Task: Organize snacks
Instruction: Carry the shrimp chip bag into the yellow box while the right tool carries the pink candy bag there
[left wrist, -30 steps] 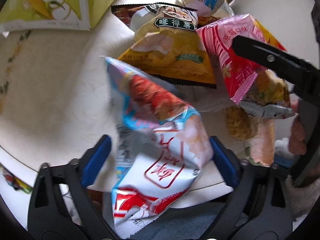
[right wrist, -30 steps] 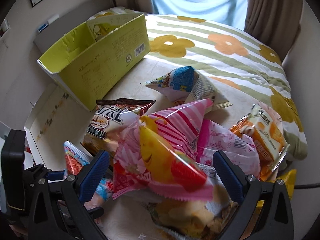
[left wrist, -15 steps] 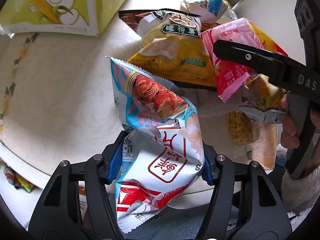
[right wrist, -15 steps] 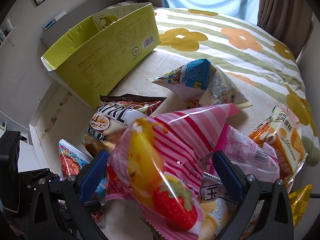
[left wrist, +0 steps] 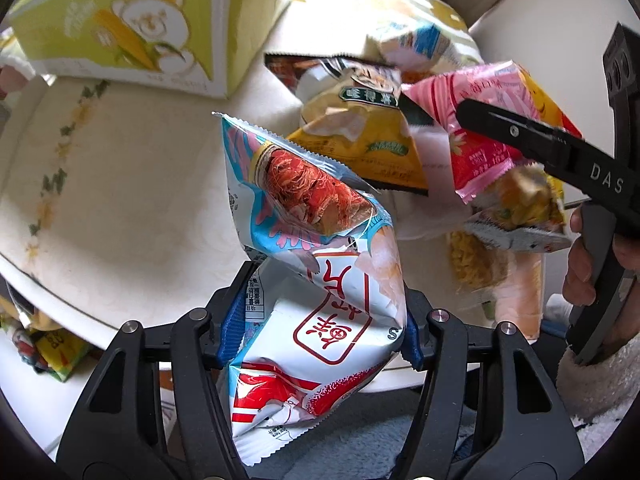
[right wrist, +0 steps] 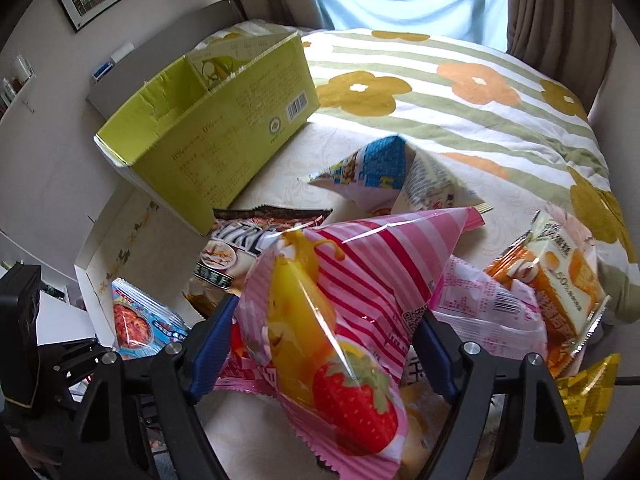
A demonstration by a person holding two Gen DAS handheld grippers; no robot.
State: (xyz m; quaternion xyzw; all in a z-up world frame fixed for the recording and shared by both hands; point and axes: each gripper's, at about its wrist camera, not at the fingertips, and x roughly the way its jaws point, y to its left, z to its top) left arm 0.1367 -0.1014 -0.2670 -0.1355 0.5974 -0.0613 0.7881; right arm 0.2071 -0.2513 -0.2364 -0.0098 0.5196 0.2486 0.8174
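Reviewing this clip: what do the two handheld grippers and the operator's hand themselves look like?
Both the left gripper and right gripper have black angular linkage frames with silver rivets and blue finger pads. White "DAS" lettering marks the right one's side, seen from the left wrist camera. The bare hand grips a grey handle.

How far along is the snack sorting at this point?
Early. The green box looks empty. The left gripper clamps a blue shrimp-chip bag; the right gripper clamps a pink strawberry bag. Several bags are left in the pile, including an orange bag.
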